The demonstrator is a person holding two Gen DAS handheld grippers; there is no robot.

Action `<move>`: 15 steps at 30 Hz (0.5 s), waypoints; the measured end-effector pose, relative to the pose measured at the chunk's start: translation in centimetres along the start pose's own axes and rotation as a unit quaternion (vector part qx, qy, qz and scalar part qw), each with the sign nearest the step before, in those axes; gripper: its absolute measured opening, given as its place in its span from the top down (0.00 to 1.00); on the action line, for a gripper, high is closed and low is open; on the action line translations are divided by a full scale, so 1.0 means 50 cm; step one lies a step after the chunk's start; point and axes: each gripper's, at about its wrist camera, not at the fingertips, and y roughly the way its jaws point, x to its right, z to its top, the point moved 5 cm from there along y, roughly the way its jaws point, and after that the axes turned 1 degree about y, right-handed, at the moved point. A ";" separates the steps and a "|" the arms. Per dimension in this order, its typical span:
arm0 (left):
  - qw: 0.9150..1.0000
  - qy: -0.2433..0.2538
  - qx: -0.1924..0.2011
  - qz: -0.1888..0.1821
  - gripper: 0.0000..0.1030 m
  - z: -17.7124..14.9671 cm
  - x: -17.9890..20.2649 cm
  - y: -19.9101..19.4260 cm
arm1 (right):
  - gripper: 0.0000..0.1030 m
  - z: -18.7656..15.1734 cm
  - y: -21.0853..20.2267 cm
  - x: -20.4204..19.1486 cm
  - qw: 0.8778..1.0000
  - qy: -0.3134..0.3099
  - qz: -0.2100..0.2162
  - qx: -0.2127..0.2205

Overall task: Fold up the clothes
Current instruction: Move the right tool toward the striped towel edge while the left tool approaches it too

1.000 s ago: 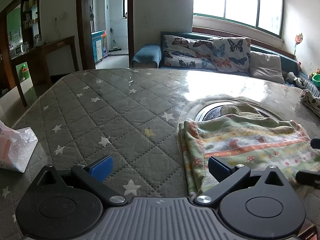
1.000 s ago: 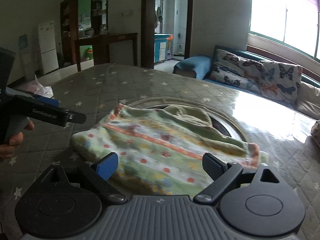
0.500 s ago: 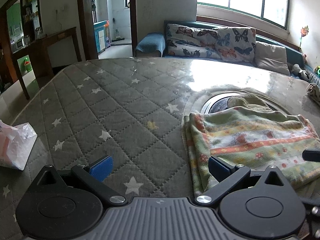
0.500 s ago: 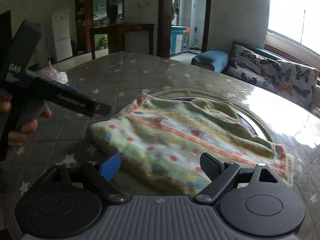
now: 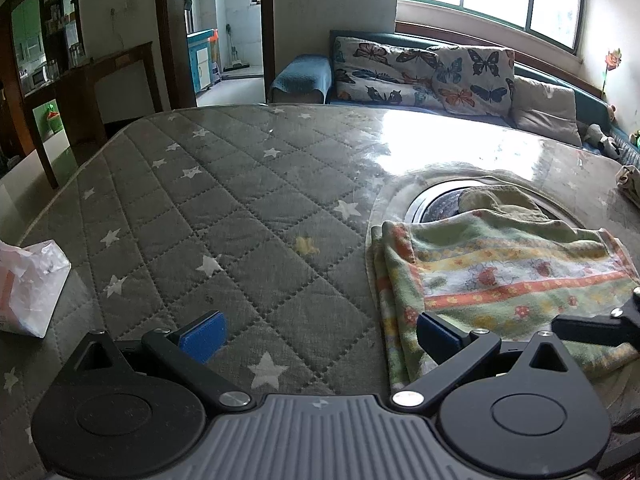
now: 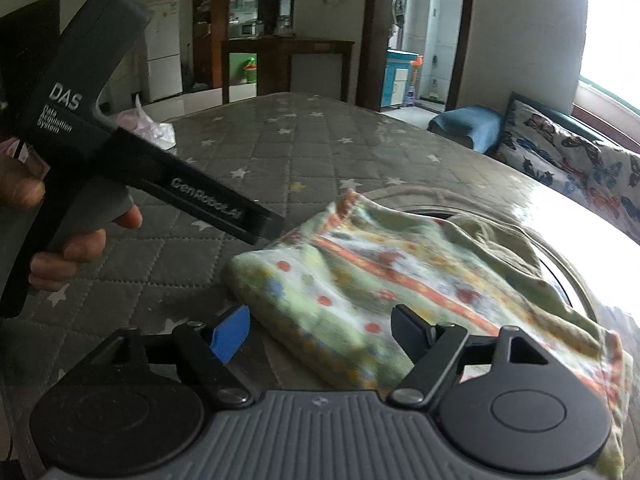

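A folded green, yellow and orange patterned cloth [image 5: 504, 276] lies on the grey star-quilted table [image 5: 224, 208], partly over a round metal ring. My left gripper [image 5: 320, 334] is open and empty, low over the table, its right finger at the cloth's near left edge. My right gripper [image 6: 320, 332] is open and empty, close over the cloth's near edge [image 6: 360, 300]. The left gripper's body [image 6: 120, 152], held by a hand, shows in the right wrist view, its tip near the cloth's far left corner. A right gripper finger [image 5: 592, 326] shows over the cloth in the left wrist view.
A white and pink plastic bag [image 5: 28, 284] sits at the table's left edge. Another cloth [image 5: 630, 178] lies at the far right edge. A sofa with butterfly cushions [image 5: 432, 76] stands behind the table. A dark wooden desk [image 6: 288, 60] and doorway are beyond.
The right gripper has swung left and closer to the cloth's near edge. The left gripper has drawn slightly nearer the cloth's left edge. Both stay open.
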 end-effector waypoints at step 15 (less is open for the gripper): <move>1.000 -0.019 -0.012 -0.008 0.00 0.010 -0.014 0.004 | 0.45 0.012 0.028 -0.015 1.000 0.003 0.017 0.002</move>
